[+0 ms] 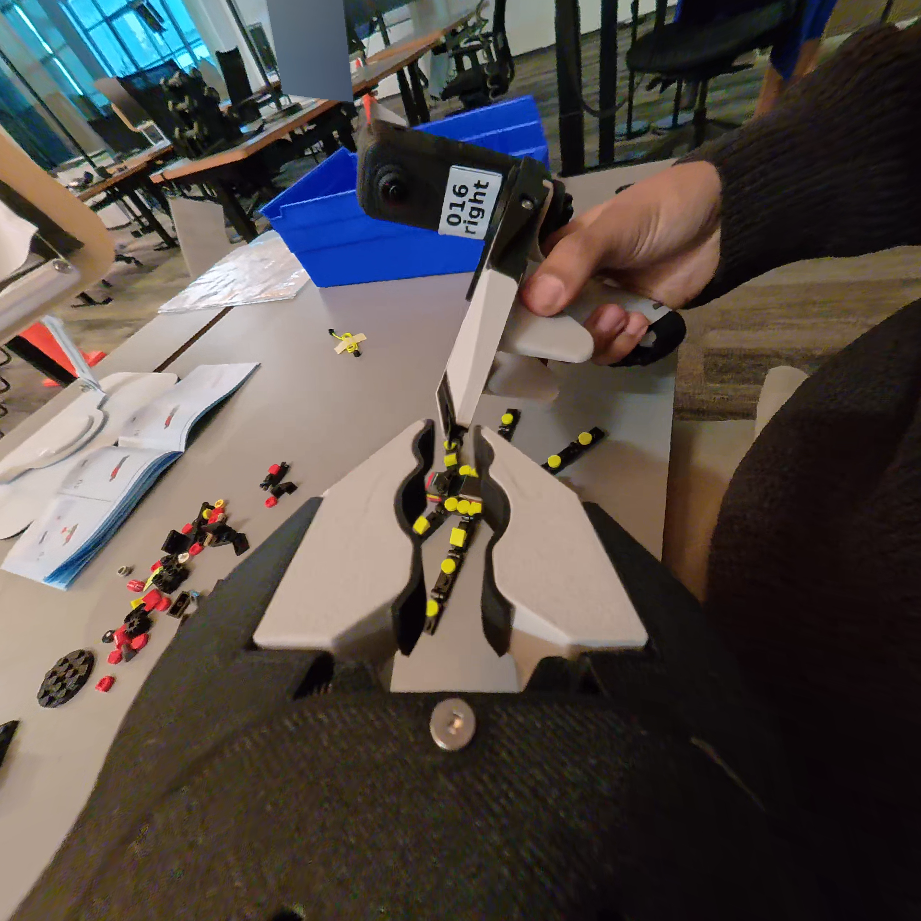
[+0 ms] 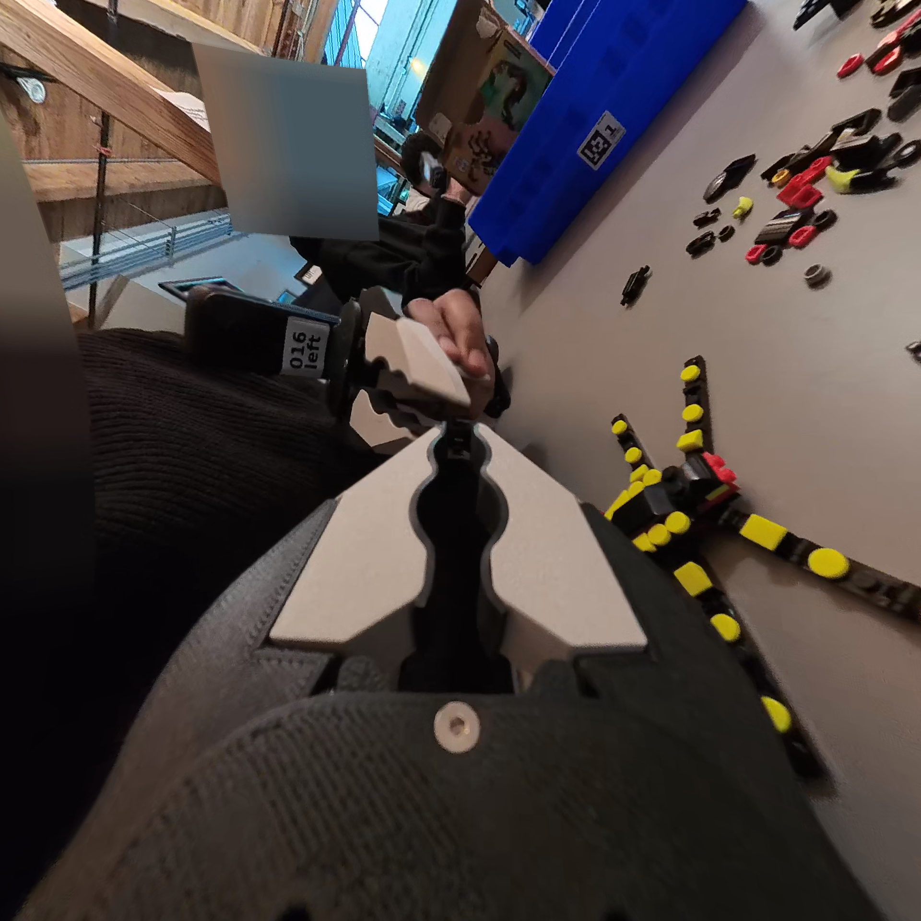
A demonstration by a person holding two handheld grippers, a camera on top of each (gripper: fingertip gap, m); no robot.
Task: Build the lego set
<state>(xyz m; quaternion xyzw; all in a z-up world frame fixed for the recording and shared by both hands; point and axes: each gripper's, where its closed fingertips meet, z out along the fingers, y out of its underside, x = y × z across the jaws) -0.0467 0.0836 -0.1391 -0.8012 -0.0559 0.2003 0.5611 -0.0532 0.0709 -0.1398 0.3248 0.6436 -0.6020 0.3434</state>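
Note:
A black lego model with yellow studs and long legs (image 1: 451, 503) lies on the grey table, seen through the gap of my left gripper (image 1: 452, 431), which hovers over it. It also shows low in the right wrist view (image 2: 668, 498). My right gripper (image 2: 458, 438) is shut on a small black lego piece (image 2: 456, 445). In the left wrist view the right gripper (image 1: 448, 418) comes down from above and its tips meet my left gripper's tips. My left gripper (image 2: 466, 406) has its jaws narrowly apart; what they hold, if anything, is hidden.
Loose red, black and yellow parts (image 1: 174, 563) lie left of the model, with a black round piece (image 1: 65, 678). An open instruction booklet (image 1: 124, 458) lies further left. A blue bin (image 1: 374, 234) and a clear plastic bag (image 1: 239, 279) are at the back. The tips of both grippers are at nearly the same place.

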